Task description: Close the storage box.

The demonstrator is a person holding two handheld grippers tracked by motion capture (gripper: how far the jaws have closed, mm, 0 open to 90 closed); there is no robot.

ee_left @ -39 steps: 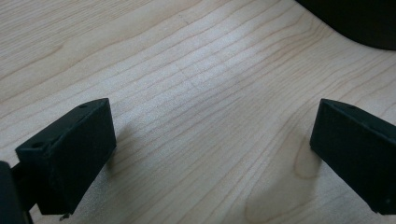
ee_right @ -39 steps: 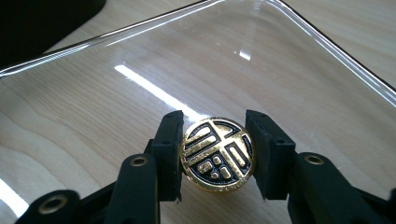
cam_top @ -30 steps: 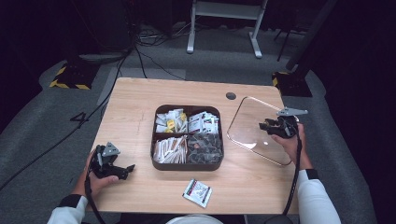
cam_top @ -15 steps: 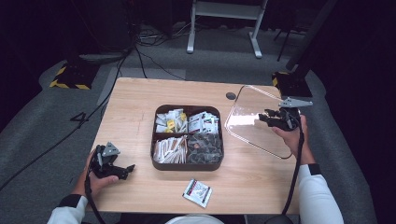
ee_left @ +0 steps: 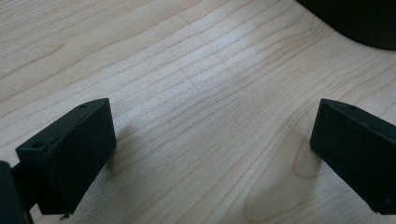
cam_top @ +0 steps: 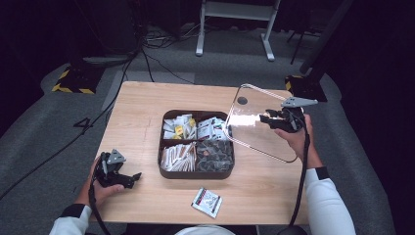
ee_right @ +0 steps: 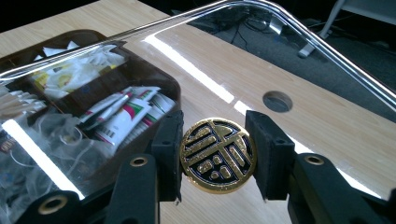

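The right claw, clamped on the gold-and-black knob of the clear lid, has carried it up off the counter toward the brown compartment tray since a second ago. Lid tilted, near edge by the tray's right rim (likely about to cover it); the left claw rests open and empty.

We see a clear lid w/ a round gold-and-black patterned knob; dark brown tray holding white, yellow, red-green packets; pale wood-grain table; white packet near edge; black grippers.
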